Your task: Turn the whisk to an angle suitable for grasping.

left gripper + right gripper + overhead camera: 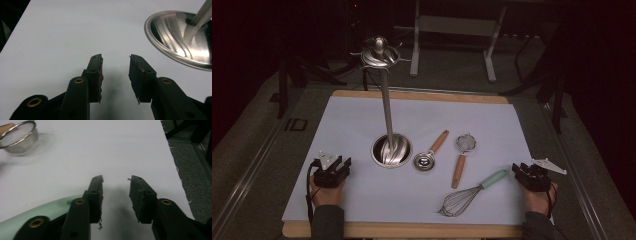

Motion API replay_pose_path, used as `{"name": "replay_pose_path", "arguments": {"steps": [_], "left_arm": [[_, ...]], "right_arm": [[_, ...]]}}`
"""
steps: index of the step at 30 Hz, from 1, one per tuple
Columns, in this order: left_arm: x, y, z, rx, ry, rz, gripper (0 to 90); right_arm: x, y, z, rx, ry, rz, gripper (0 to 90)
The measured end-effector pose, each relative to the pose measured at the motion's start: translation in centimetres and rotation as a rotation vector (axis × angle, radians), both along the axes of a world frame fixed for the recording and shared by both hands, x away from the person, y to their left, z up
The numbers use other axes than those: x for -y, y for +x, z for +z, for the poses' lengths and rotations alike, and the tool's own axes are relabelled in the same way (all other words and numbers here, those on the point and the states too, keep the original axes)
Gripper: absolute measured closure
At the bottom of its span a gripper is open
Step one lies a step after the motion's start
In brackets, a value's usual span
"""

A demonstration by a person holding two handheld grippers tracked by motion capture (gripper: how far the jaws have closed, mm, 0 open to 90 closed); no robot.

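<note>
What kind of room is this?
Probably a lab bench set up for filming, not a real kitchen: a white sheet covers the table, a whisk and small sieve lie neatly spaced, surroundings dark.

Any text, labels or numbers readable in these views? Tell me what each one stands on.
"ID": pale letters on the dark floor left of the table, a doubtful reading in the dim high view.
No other marks: none on the stand, spoon, strainer, whisk or either gripper.

Mint-green whisk handle, steel-grey swirl-ribbed stand base, white sheet
</note>
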State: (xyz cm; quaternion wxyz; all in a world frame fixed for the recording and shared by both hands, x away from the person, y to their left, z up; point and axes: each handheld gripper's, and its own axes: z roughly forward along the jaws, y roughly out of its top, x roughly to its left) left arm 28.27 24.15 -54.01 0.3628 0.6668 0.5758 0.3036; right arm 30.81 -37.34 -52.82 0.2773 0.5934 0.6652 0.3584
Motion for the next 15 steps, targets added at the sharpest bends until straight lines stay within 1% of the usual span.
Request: {"name": "replay_pose_path", "arguments": {"steps": [3, 5, 9, 13, 15], "left_arm": [[0.0, 0.0, 0.0, 0.0, 0.001, -0.001, 63.2], [0.0, 0.0, 0.0, -0.001, 0.001, -0.002, 63.2], [0.0, 0.0, 0.0, -0.001, -0.001, 0.001, 63.3], [0.0, 0.0, 0.0, 0.002, -0.003, 0.003, 63.3], [0.0, 0.0, 0.0, 0.001, -0.001, 0.001, 63.0]], "right_arm": [[-0.3, -0.7, 0.3, 0.002, -0.01, 0.016, 67.1], [-0.5, -1.0, 0.3, -0.001, -0.016, 0.023, 68.5], [-1.4, -1.6, 0.3, -0.018, -0.065, 0.052, 74.6], [-2.2, -1.8, 0.3, -0.044, -0.088, 0.088, 88.8], [-2.5, -2.0, 0.3, -0.054, -0.089, 0.1, 89.9]]}}
